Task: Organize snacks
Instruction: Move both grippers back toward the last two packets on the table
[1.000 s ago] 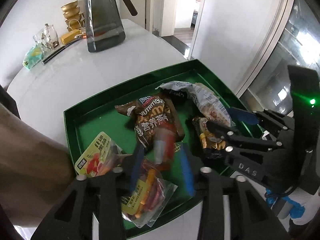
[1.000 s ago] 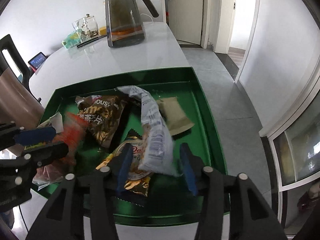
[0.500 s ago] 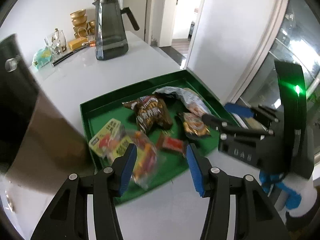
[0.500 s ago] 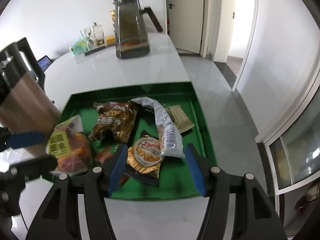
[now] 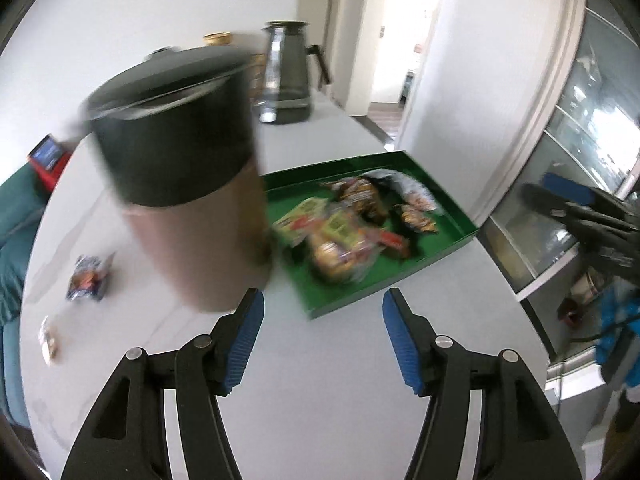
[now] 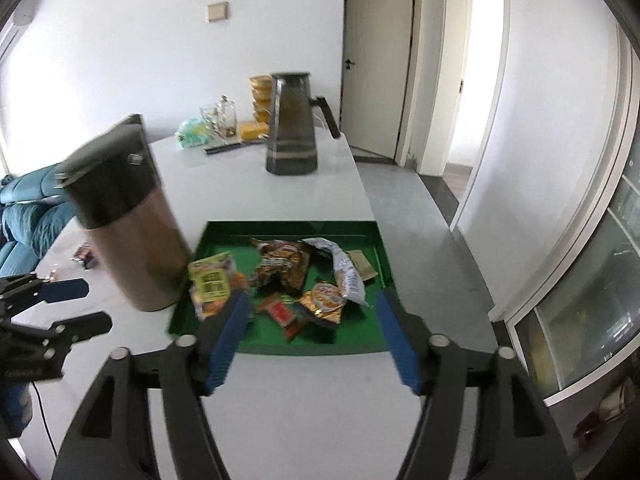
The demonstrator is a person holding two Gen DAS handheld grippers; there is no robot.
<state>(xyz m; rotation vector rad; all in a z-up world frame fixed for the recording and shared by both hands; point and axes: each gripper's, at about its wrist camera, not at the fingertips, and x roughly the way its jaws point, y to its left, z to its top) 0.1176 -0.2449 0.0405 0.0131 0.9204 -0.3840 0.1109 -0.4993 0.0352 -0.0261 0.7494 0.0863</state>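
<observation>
1. sitting on the white table (image 6: 280, 200): a green tray (image 6: 280, 227), holding the snacks in a loose pile.
2. lying inside the tray: a yellow-green packet (image 6: 210, 280) at the left end, a brown crinkled bag (image 6: 284, 266) in the middle, a white-and-blue bag (image 6: 348, 272) to its right, a tan pouch (image 6: 362, 266) by the right wall, a round gold-orange packet (image 6: 326, 300) and a small red bar (image 6: 280, 312) toward the near wall.
3. standing just beside the tray's left end: a copper flask with a black top (image 6: 128, 224); touching the tray or not, unclear.
4. standing farther back on the table: a dark glass pitcher (image 6: 292, 128), with gold bowls and small glassware behind it.
5. lying apart on the table, left of the flask: a small blue wrapped snack (image 5: 88, 278) and a still smaller piece (image 5: 48, 340), both outside the tray, blurred.
6. hovering above the table short of the tray: left gripper (image 5: 322, 344), jaws opening, nothing between the blue pads.
7. hovering above the tray's near wall: right gripper (image 6: 310, 340), jaws opening wide, nothing gripped, the snacks only seen past the pads.
</observation>
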